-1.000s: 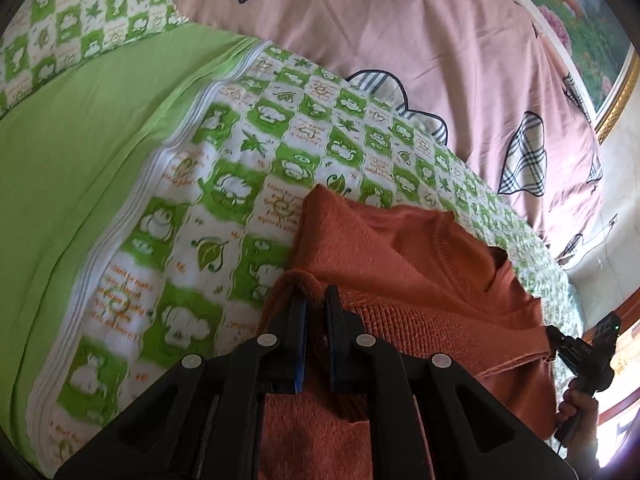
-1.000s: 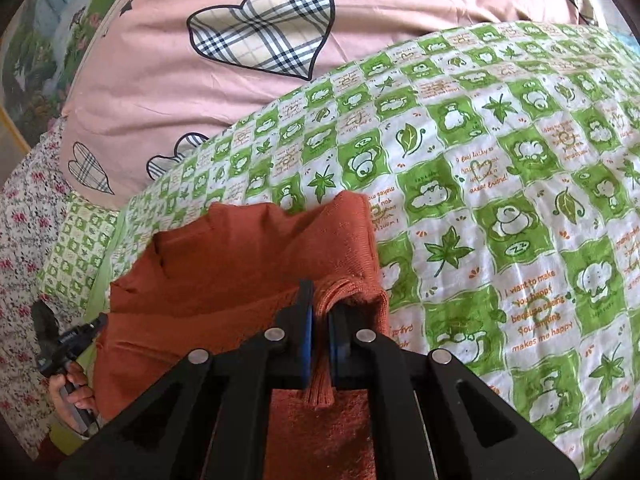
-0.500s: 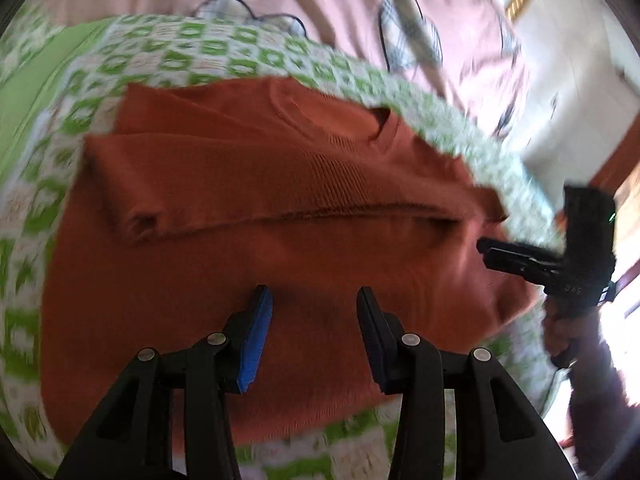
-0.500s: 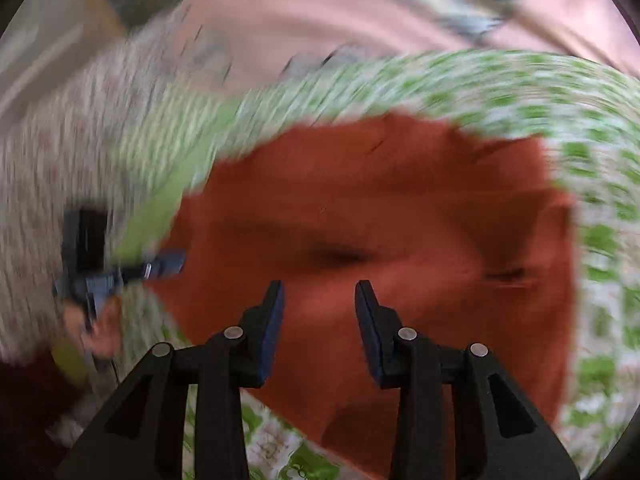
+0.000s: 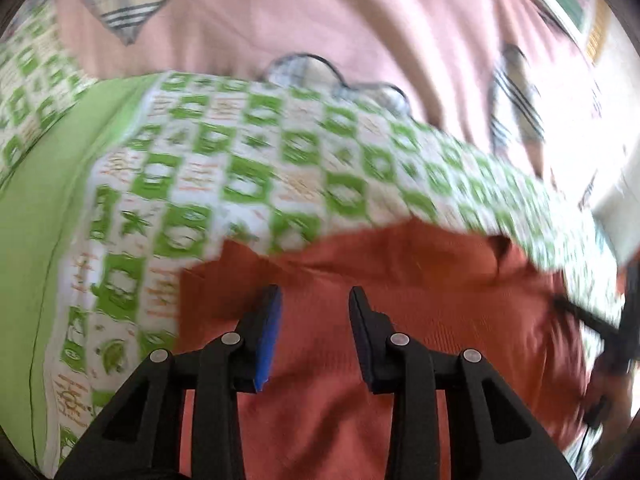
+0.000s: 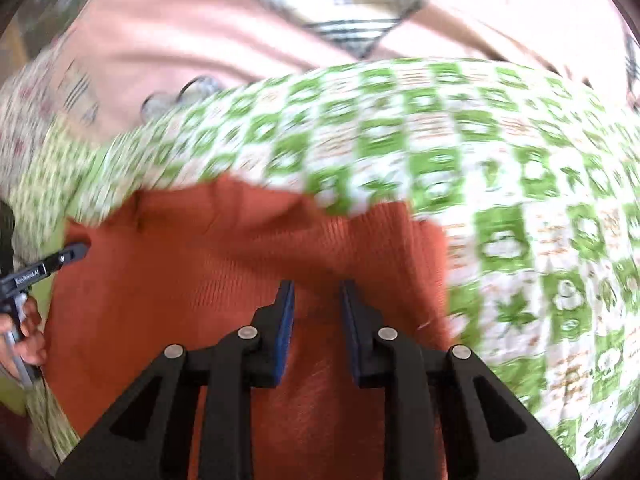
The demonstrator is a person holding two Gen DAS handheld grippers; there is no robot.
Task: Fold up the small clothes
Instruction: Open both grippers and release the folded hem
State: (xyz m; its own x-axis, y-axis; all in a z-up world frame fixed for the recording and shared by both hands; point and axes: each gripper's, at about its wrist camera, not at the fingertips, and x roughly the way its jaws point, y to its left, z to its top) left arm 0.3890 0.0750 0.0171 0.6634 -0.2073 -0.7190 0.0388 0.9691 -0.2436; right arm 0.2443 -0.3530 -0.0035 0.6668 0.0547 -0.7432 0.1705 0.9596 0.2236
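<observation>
Far left of the left wrist view is plain green sheet, then checkered quilt, wide open. Orange sweater fills the lower middle, its top edge about mid-frame. Left gripper and right gripper both hang over it, jaws parted and just narrowing, apparently gripping nothing, though it's blurry. Pink blanket up top.

left hand-held gripper and right hand-held gripper, jaws parted, just closing, empty
</observation>
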